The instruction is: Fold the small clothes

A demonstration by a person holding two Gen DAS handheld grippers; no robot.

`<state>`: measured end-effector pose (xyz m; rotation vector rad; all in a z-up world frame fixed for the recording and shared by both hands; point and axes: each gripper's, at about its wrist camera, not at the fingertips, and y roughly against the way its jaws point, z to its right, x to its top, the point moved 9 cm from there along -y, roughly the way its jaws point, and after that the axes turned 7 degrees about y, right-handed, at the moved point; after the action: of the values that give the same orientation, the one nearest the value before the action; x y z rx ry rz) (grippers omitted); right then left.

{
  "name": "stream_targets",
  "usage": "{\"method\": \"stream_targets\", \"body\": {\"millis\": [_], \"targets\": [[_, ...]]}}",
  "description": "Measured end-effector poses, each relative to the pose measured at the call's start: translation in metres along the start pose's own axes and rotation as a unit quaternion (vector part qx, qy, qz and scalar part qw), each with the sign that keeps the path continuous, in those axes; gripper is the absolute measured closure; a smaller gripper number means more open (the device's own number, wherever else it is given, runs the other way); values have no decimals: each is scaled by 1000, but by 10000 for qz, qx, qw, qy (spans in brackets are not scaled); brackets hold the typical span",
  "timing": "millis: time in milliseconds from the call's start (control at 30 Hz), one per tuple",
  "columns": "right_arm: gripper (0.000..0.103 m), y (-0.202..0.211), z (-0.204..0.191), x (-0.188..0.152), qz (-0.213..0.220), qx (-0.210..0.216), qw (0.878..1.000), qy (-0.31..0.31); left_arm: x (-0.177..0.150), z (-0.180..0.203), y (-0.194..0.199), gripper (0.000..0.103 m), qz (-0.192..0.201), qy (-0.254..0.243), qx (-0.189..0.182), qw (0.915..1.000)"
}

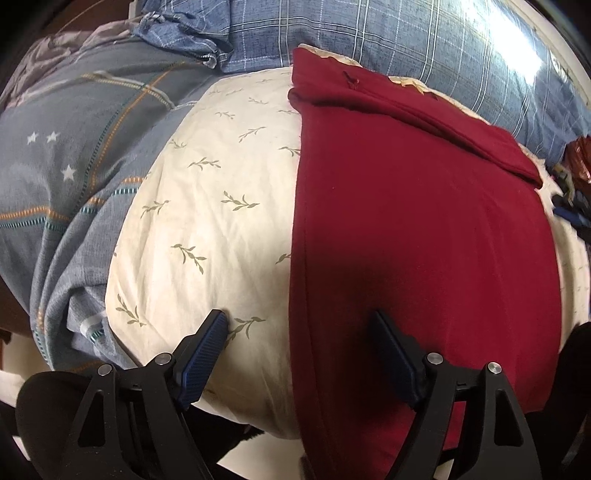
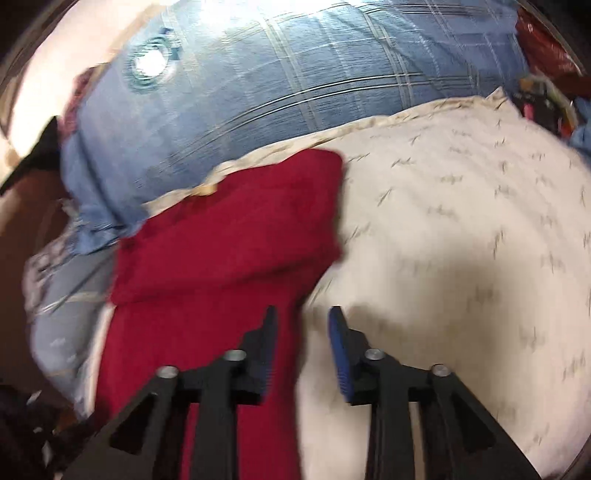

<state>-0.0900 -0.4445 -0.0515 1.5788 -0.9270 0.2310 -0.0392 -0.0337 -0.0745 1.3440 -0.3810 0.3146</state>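
Note:
A dark red garment (image 1: 417, 229) lies flat on a cream leaf-print cushion (image 1: 207, 221), with its far end folded over in a band. My left gripper (image 1: 301, 321) is open above the garment's left edge, one finger over the cushion and one over the red cloth, holding nothing. In the blurred right wrist view the red garment (image 2: 229, 236) lies left of centre on the cream cushion (image 2: 461, 229). My right gripper (image 2: 303, 314) is open over the garment's right edge and holds nothing.
A blue plaid pillow (image 1: 388, 33) lies behind the cushion and also shows in the right wrist view (image 2: 280, 85). A grey-blue star-print quilt (image 1: 70, 155) bunches at the left. Small cluttered items (image 1: 572, 173) sit at the far right.

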Motion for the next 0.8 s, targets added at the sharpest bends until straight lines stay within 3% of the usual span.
{"method": "stream_targets", "body": {"millis": [67, 267, 467, 667, 800], "targets": [[48, 15, -10, -24, -182, 259, 9994, 141, -1, -1, 1, 24, -16, 1, -36, 10000], [48, 37, -29, -100, -898, 904, 9915, 255, -12, -1, 5, 24, -134, -53, -151, 9998], [48, 39, -30, -160, -1526, 1105, 9818, 255, -29, -9, 7, 24, -340, 43, -330, 9989], [51, 30, -41, -194, -1878, 1530, 9702, -7, -40, -10, 7, 24, -400, -57, -258, 9988], [51, 26, -56, -202, -1892, 1539, 9694, 275, -42, -9, 7, 24, -420, -35, -256, 9988]]}}
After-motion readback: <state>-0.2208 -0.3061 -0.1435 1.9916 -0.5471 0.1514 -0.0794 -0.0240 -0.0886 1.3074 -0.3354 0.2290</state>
